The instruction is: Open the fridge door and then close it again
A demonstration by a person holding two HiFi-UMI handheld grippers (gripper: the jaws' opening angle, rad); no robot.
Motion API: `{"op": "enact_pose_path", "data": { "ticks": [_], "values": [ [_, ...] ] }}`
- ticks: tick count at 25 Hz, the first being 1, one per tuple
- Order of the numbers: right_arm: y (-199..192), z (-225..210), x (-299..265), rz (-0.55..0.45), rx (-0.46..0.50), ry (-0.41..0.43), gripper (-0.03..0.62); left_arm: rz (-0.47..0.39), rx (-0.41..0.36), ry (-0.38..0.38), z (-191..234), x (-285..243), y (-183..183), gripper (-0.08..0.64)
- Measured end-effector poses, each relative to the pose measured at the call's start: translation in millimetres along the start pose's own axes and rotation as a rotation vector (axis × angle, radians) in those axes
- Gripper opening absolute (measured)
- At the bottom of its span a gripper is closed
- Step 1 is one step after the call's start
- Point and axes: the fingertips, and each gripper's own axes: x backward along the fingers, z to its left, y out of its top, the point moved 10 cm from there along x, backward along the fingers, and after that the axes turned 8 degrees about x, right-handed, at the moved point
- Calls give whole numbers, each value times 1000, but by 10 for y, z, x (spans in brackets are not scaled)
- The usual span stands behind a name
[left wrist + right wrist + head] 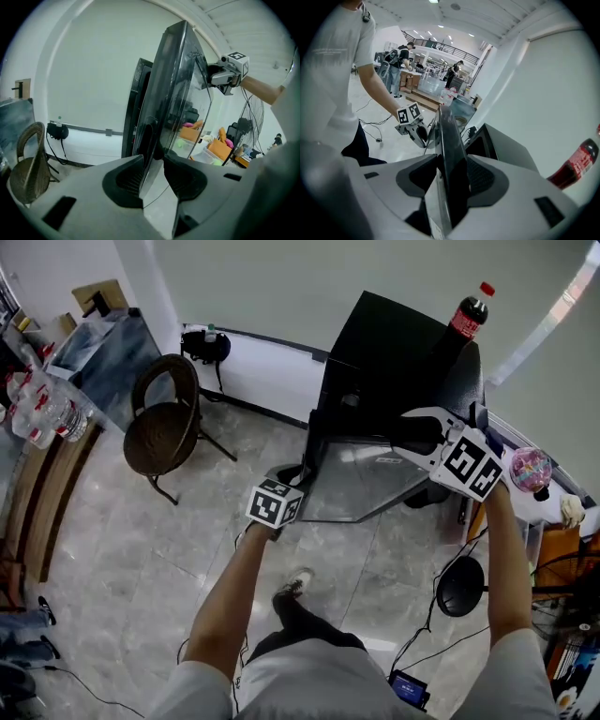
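Count one fridge point(394, 343), one door point(361, 479) on it, two grippers, one cola bottle point(469, 315) and one chair point(164, 423). The fridge is a black cabinet standing on the floor point(141, 549) against the foot of the white wall point(309, 277). The cola bottle stands upright at the far right corner of the fridge top. The chair stands on the floor to the left of the fridge, well apart from it. Your left gripper point(292, 479) has its jaws part-way apart and clamped on the free edge of the door, low down. In the left gripper view the dark pads point(124, 180) sit one on each face of the glass panel. Your right gripper point(411, 435) has its jaws set a little wider and is likewise clamped on the same edge, higher up, near the top of the door. In the right gripper view the door edge fills the gap between the ribbed pads point(485, 180). The door stands open, swung clear of the cabinet front and out toward you. Its long axis is upright, and its free edge points away from the wall.
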Motion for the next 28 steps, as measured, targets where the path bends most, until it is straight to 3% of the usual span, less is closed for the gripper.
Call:
{"op": "enact_pose_path", "data": {
  "ticks": [10,19,28],
  "values": [
    [11,283,158,-72,107,74,199,-43,92,121,-489,309,-427,120],
    [-1,461,265,-102,171,104,204,-109,136,188,-811,440,-698,120],
    [-30,612,402,-136,234,152,210,-106,157,252,-1205,544,-919,115]
  ]
}}
